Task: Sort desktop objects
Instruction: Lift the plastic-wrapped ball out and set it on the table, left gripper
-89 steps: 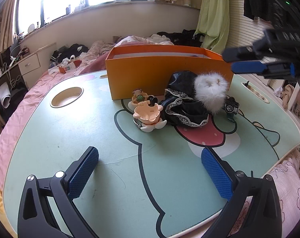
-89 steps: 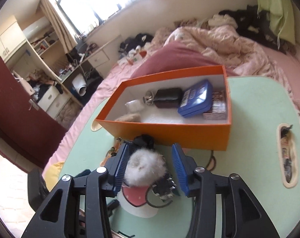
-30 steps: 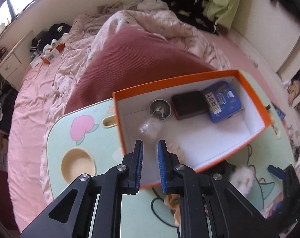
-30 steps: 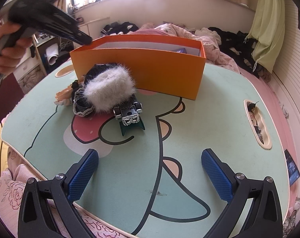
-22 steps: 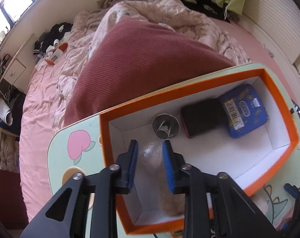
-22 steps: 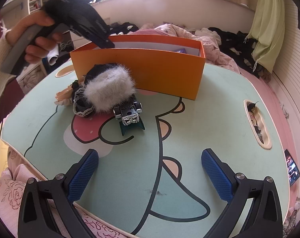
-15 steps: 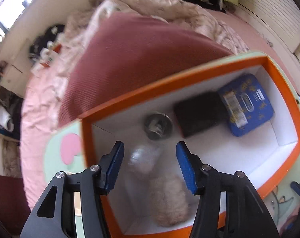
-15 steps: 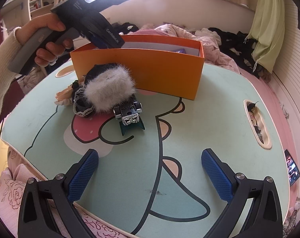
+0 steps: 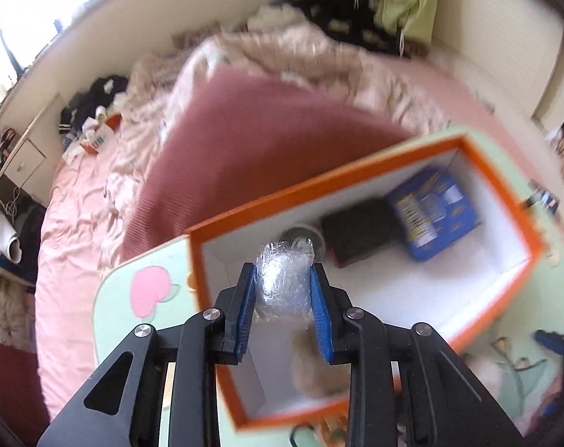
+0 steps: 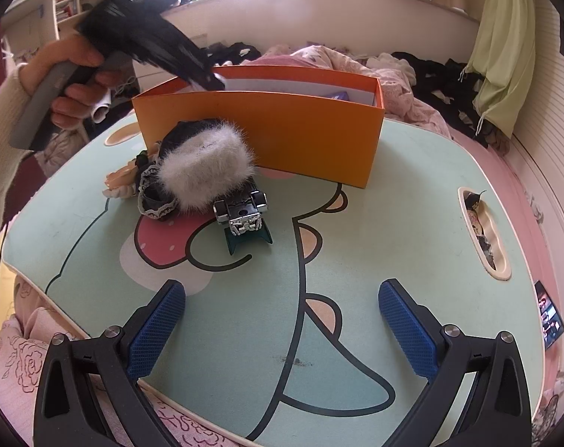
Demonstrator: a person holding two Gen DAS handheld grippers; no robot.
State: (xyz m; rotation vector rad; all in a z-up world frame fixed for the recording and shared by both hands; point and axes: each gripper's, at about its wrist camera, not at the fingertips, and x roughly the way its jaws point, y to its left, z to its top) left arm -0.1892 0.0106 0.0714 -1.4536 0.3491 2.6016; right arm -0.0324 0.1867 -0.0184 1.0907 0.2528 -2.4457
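Now the left gripper [image 9: 283, 307] was seen over the near-left corner of the orange box [image 9: 505, 320], its jaws just closed and pressed on a crinkled clear-wrapped bundle [image 9: 282, 283]. Judged from that grip, the bundle was being picked out of the box or shifted within it; which of the two could not be told. Inside the box, four more things were counted: a round metal piece [image 9: 300, 236], a black case [image 9: 360, 229], a blue packet [image 9: 436, 212] and a blurred tan fuzzy lump [image 9: 315, 368].

The right gripper [image 10: 282, 329] was held wide and empty, low over the green cartoon table [image 10: 412, 193], presumably kept waiting clear of the pile. Three unsorted things were made out there, bunched against the box front: a white fluffy piece [image 10: 205, 171] resting on a black lace-trimmed item [image 10: 157, 195], and a small toy car [image 10: 244, 212] touching them. A peach-coloured thing behind was too hidden to name.
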